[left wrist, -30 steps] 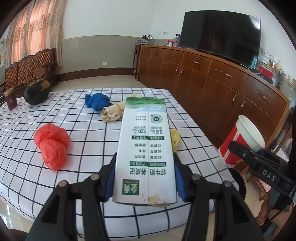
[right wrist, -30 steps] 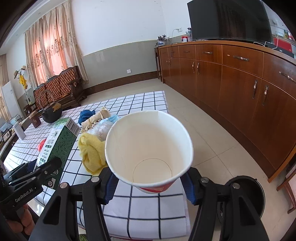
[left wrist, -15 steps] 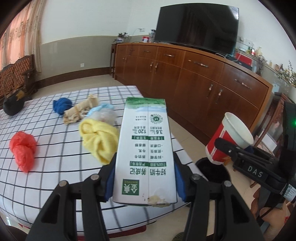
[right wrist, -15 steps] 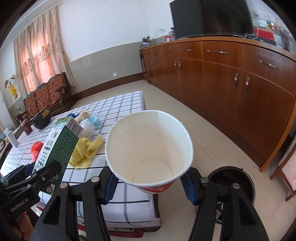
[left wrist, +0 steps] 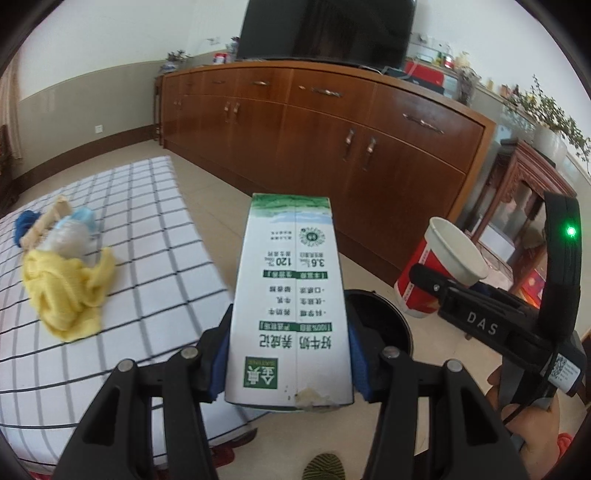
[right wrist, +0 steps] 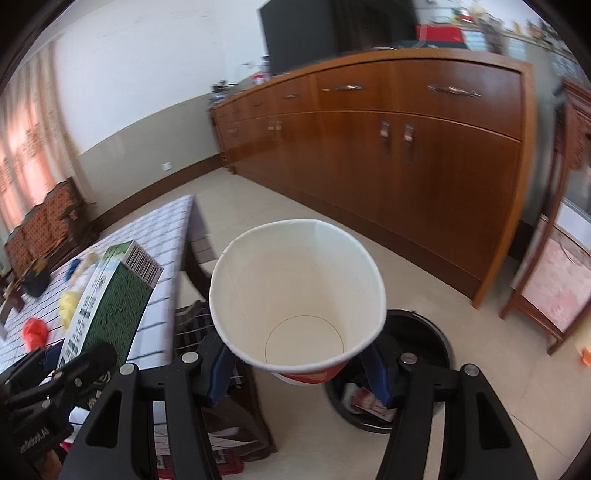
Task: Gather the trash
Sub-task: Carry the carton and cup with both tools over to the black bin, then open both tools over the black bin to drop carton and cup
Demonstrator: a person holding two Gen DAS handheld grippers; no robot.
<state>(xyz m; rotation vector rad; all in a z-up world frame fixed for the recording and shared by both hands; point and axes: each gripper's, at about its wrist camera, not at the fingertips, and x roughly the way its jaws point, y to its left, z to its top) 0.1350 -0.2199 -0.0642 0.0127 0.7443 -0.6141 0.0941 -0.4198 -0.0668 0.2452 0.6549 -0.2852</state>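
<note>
Between the left claw (left wrist: 288, 363) pads sits a clamped milk carton (left wrist: 290, 295) (right claw (right wrist: 299, 365) grips a paper cup (right wrist: 299, 295)).

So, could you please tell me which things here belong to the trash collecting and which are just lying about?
Part of the job:
- milk carton, in the left tool
- paper cup, in the right tool
- black bin on the floor

Just lying about:
- yellow cloth
- television
- wooden sideboard
</note>
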